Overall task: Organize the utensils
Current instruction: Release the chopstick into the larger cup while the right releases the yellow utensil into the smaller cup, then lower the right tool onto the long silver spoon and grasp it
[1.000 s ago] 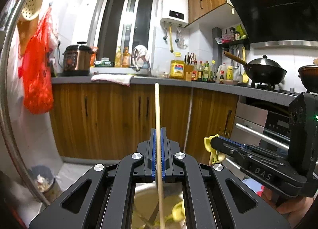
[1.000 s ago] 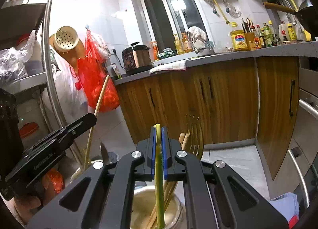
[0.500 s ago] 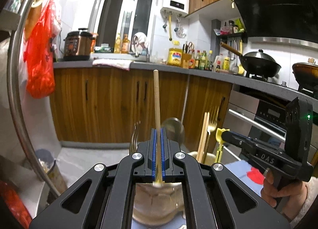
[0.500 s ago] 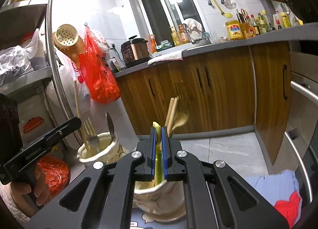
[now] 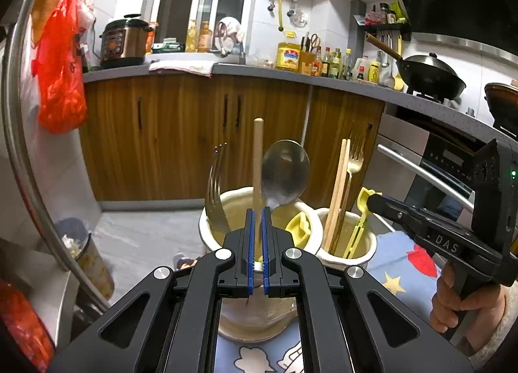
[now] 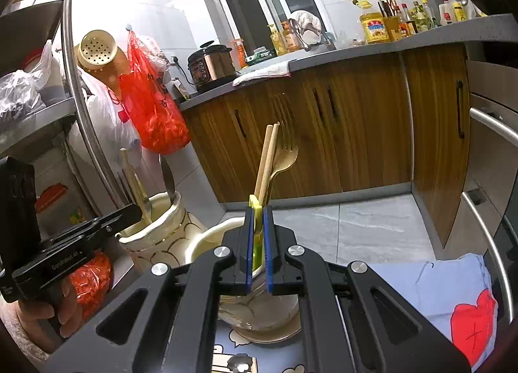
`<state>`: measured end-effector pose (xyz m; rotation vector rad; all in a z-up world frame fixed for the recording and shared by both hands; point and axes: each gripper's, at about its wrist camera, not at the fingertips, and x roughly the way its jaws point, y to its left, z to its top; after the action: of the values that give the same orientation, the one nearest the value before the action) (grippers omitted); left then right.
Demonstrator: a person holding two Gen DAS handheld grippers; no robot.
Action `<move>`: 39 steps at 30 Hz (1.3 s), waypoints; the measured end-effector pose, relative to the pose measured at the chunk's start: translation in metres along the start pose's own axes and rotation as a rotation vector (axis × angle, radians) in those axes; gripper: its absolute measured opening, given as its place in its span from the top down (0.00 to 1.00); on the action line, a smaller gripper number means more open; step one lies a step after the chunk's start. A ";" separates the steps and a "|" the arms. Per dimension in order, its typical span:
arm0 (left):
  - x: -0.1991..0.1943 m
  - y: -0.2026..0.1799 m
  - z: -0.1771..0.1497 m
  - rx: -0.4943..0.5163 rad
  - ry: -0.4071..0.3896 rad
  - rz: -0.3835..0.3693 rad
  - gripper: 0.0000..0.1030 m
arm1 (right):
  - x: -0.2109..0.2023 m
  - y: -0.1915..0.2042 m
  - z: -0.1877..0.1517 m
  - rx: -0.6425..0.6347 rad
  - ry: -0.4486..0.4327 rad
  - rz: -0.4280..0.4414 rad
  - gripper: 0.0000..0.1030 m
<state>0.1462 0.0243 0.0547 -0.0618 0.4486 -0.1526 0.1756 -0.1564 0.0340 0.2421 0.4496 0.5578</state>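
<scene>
Left gripper [image 5: 256,237] is clamping a wooden stick [image 5: 258,159], long axis near upright, lower end already dipping inside the left holder [image 5: 213,237]. That cream holder is sitting straight ahead of and just below the gripper, and it's also carrying a gold fork [image 5: 215,191], a steel spoon [image 5: 285,172] and a yellow plastic piece [image 5: 299,227]. Open room in the mouth is looking tight: fork on the left side, spoon bowl just right of the stick, so I'd guess the stick needs to keep going straight down between them.

Right holder [image 5: 365,250] is standing just beside the left one, rims near touching. Wooden chopsticks [image 6: 267,159] and a second fork [image 6: 285,156] are leaning in it.

Right gripper [image 6: 257,243] is clenching a yellow-green utensil [image 6: 255,208], also near upright, right over its holder [image 6: 207,240]; in the left view its lower end seems to be inside the rim. Chopsticks are standing just behind it, front half of the mouth looking freer.

Each hand is nearer its own holder, no crossing needed. Both holders are resting on a printed blue cloth [image 6: 446,279] on the tabletop; its edges aren't showing. Next move likely: lower a bit, release.
</scene>
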 end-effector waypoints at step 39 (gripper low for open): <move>-0.048 -0.015 -0.076 0.039 0.228 0.039 0.17 | -0.055 -0.004 -0.054 -0.053 0.261 -0.141 0.16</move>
<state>0.0685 0.0155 0.0078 0.0030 0.6740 -0.1306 0.1101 -0.1852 0.0044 0.0859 0.6985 0.4632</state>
